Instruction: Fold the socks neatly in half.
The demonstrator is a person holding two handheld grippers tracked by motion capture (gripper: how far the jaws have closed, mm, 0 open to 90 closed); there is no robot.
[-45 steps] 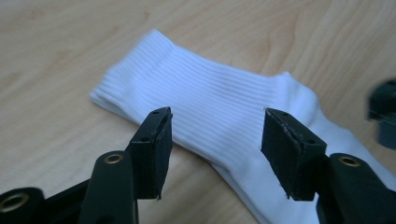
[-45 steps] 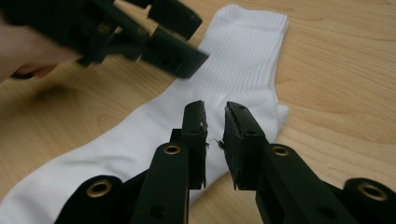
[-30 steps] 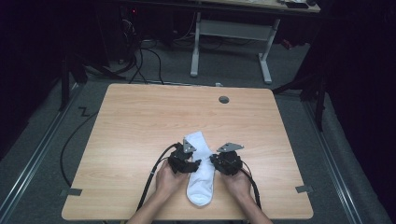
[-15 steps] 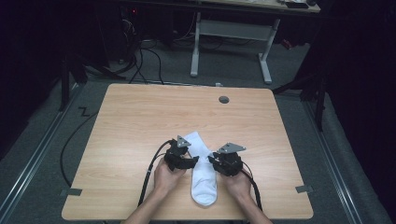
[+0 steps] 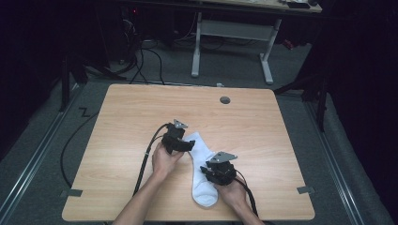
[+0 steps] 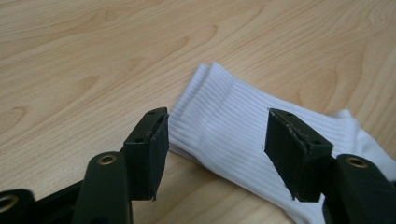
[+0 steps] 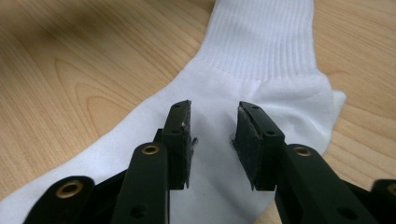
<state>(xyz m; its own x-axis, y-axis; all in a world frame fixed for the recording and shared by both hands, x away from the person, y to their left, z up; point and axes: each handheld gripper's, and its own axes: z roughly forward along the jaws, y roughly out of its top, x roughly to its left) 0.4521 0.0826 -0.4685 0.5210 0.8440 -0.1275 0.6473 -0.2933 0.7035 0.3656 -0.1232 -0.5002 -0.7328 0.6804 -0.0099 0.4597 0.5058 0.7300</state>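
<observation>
A white sock [image 5: 201, 152] lies flat on the wooden table [image 5: 131, 112], cuff toward the far side, toe near the front edge. My left gripper [image 5: 187, 144] hovers at the cuff's left edge. In the left gripper view its jaws stand wide apart [image 6: 215, 149] over the ribbed cuff [image 6: 233, 121], having just closed a little, with nothing pinched. My right gripper [image 5: 217, 174] sits over the sock's foot. In the right gripper view its jaws [image 7: 212, 140] have just been opening. They hang above the heel area [image 7: 261, 88], and the pads are clear of the cloth.
A round cable hole [image 5: 225, 100] sits near the table's far edge. Black cables [image 5: 146, 161] trail from the grippers over the front edge. Tape marks [image 5: 71, 192] flag the front corners. A white desk frame [image 5: 197, 47] stands on the floor beyond.
The left gripper has moved toward the far left, up to the cuff. The right gripper has drawn back toward the front edge and opened. The sock now lies stretched out flat.
</observation>
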